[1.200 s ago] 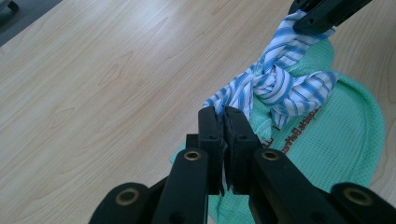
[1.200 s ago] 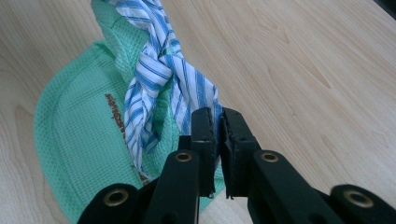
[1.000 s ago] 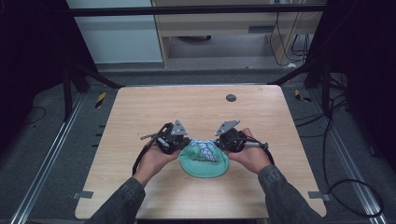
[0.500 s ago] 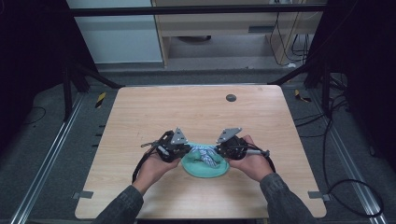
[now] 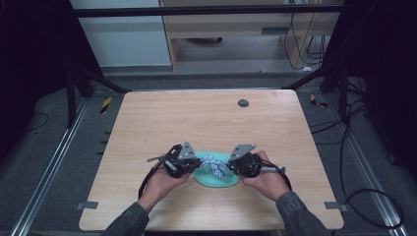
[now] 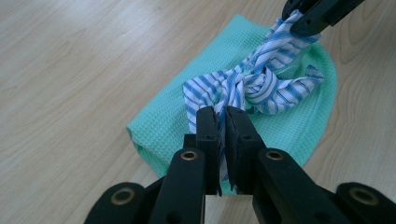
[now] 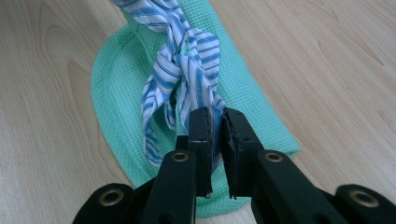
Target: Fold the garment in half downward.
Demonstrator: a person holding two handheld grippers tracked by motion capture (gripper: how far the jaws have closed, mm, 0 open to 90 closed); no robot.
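A blue-and-white striped cloth (image 6: pixel 254 84) is tied in a knot and stretched between both grippers, just above a folded green waffle towel (image 6: pixel 168 126) lying on the table. My left gripper (image 6: pixel 220 112) is shut on one end of the striped cloth (image 5: pixel 214 164). My right gripper (image 7: pixel 215 114) is shut on the other end of the cloth (image 7: pixel 187 70), over the green towel (image 7: pixel 116 93). In the high view the left gripper (image 5: pixel 196 163) and the right gripper (image 5: pixel 230 167) face each other across the towel (image 5: pixel 216 179), near the table's front edge.
The wooden table (image 5: pixel 206 118) carries a small dark round disc (image 5: pixel 243 103) at its far side. Cables trail from both grippers. Dark frame posts and floor cables surround the table.
Both hands have come toward the table's front edge and lower with the striped cloth between them; the towel has come along under it.
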